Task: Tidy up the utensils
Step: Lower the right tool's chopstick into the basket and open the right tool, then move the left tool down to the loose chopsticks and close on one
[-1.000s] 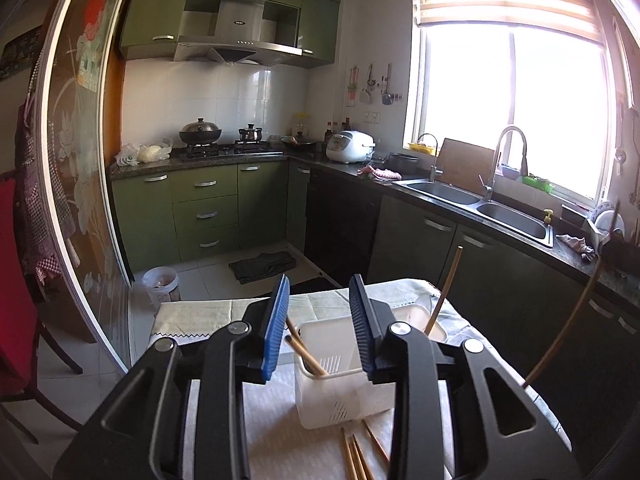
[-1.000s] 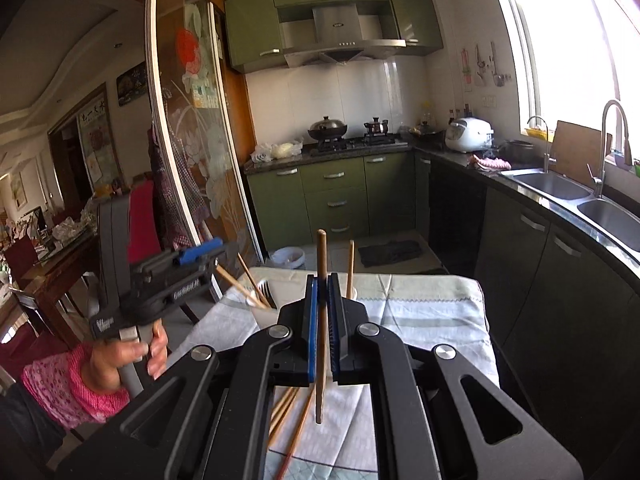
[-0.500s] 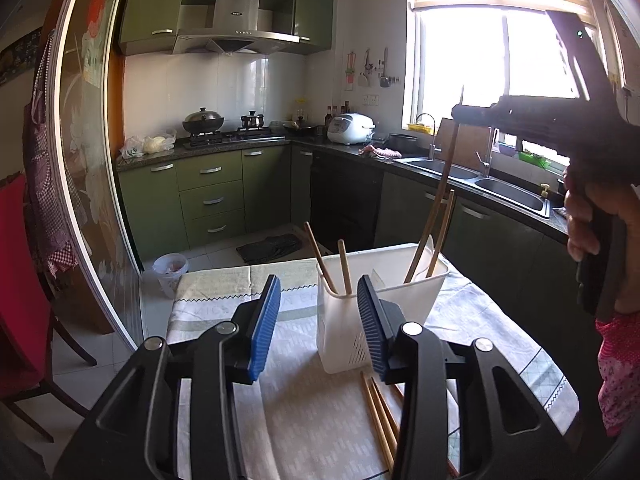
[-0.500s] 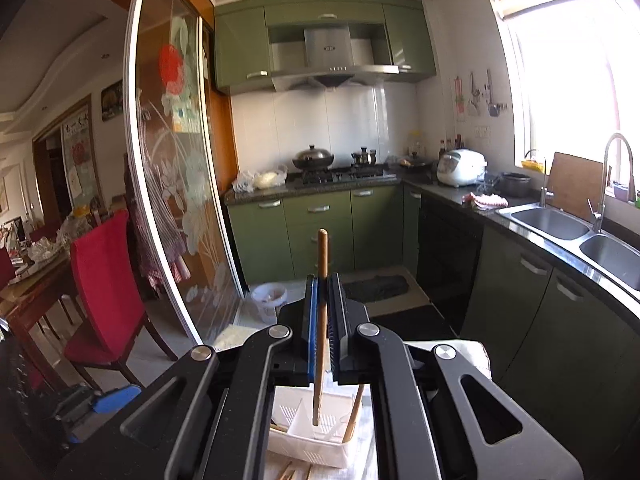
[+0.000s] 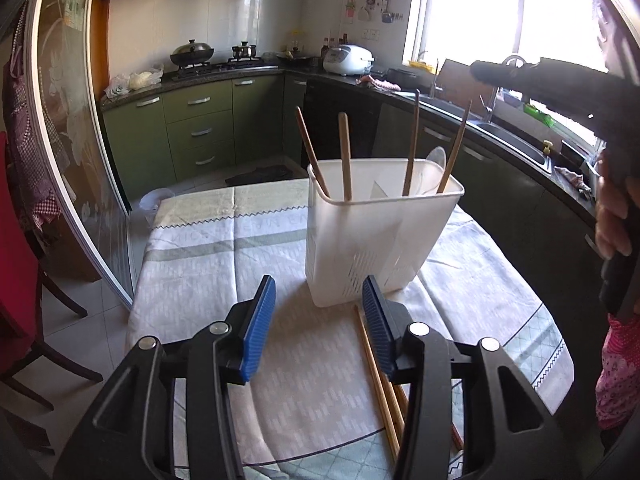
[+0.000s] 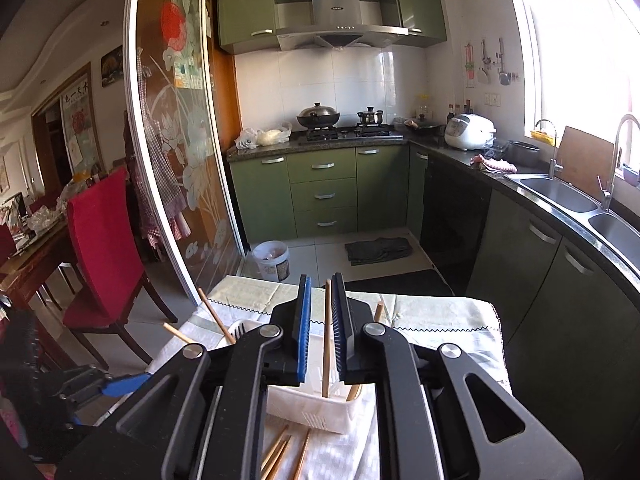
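A white plastic utensil holder (image 5: 380, 236) stands on the cloth-covered table (image 5: 208, 264) with several wooden chopsticks (image 5: 345, 156) upright in it. More chopsticks (image 5: 380, 380) lie flat on the cloth in front of it. My left gripper (image 5: 318, 328) is open and empty, low over the cloth just before the holder. My right gripper (image 6: 321, 330) is above the holder (image 6: 316, 408); its jaws stand slightly apart and a chopstick (image 6: 327, 340) stands loose between them with its tip down in the holder. The right gripper's body also shows in the left wrist view (image 5: 560, 80).
Loose chopsticks (image 6: 280, 456) lie under my right gripper. A red chair (image 6: 104, 248) stands left of the table by a glass sliding door (image 6: 172, 168). Green cabinets (image 6: 320, 192), a stove and a sink counter (image 6: 560, 196) ring the room. A small bin (image 6: 274, 260) sits on the floor.
My right gripper lowered its chopstick into the holder and opened off it. My left gripper has drawn back and down, away from the holder, and stays open.
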`<state>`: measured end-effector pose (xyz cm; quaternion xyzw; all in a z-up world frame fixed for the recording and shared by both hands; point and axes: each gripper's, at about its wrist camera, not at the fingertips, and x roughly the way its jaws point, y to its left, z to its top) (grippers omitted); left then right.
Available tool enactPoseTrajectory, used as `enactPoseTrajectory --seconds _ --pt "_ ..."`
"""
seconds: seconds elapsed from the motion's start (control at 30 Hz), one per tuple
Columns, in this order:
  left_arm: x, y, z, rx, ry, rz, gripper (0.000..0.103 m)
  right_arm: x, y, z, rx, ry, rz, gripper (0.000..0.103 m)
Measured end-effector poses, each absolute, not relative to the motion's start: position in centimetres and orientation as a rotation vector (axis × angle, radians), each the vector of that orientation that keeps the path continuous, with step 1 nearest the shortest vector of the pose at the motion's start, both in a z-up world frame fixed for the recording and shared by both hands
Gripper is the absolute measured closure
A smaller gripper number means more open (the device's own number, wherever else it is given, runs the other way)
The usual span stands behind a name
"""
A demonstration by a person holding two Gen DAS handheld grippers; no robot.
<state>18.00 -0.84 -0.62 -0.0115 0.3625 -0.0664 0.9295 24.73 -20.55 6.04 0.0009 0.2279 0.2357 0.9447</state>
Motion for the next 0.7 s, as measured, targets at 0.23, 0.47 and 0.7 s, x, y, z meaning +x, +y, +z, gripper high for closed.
enactPoseTrajectory --seconds 0.23,0.47,0.7 --pt "21.0 -4.7 -6.2 0.023 0.992 -0.175 0.06 18.7 -25.8 2.2 0.056 0.501 0.458 0.084" --pt "23.2 -5.8 -9.8 0.029 1.096 -0.137 0.069 16.7 -31.7 -3.2 0.222 0.608 0.428 0.081" --pt "24.3 -6.3 -11.6 0.026 1.172 -0.106 0.084 15.9 -34.8 -5.8 0.332 0.65 0.43 0.081"
